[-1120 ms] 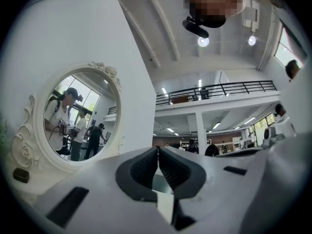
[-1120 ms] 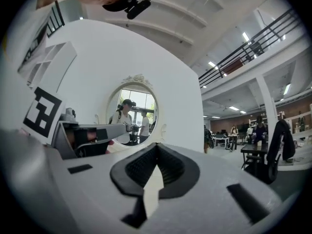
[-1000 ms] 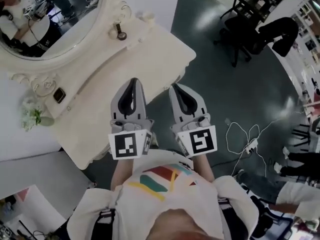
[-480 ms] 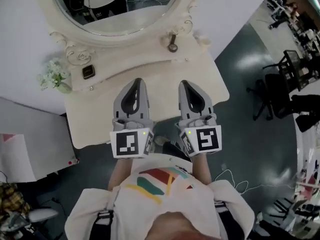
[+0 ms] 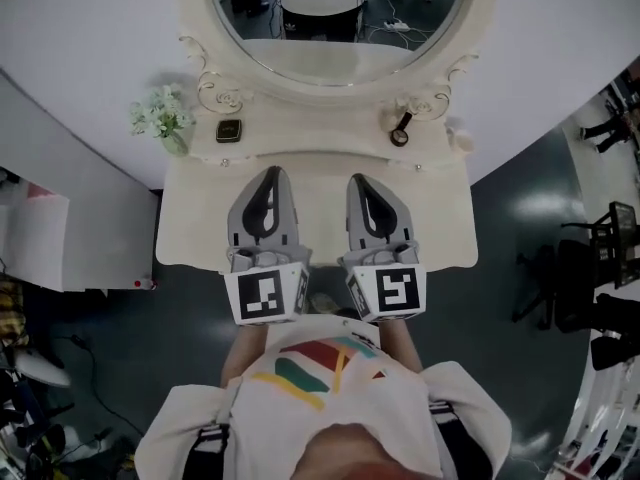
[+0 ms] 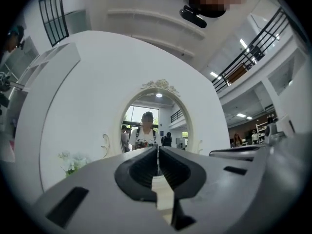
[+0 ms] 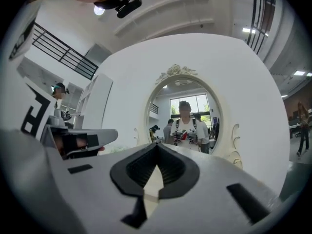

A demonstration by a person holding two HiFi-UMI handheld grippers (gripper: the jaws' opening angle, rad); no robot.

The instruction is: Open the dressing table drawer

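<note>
Head view: two grippers, the left gripper (image 5: pixel 268 180) and the right gripper (image 5: pixel 360 186), hang side by side over the near half of one cream dressing table (image 5: pixel 200 223). Its drawer is hidden under the top's near edge, and along the far edge stand one oval mirror (image 5: pixel 330 28), one flower vase (image 5: pixel 160 118) at far left, one small dark square item (image 5: pixel 229 130) beside it and one dark ring-shaped item (image 5: pixel 400 136) at far right. Left gripper view: both jaws are pressed together, empty, pointing at the mirror. Right gripper view: jaws likewise clenched on nothing, mirror ahead.

Closed left gripper (image 6: pixel 157 152) before oval mirror (image 6: pixel 155 123)
</note>
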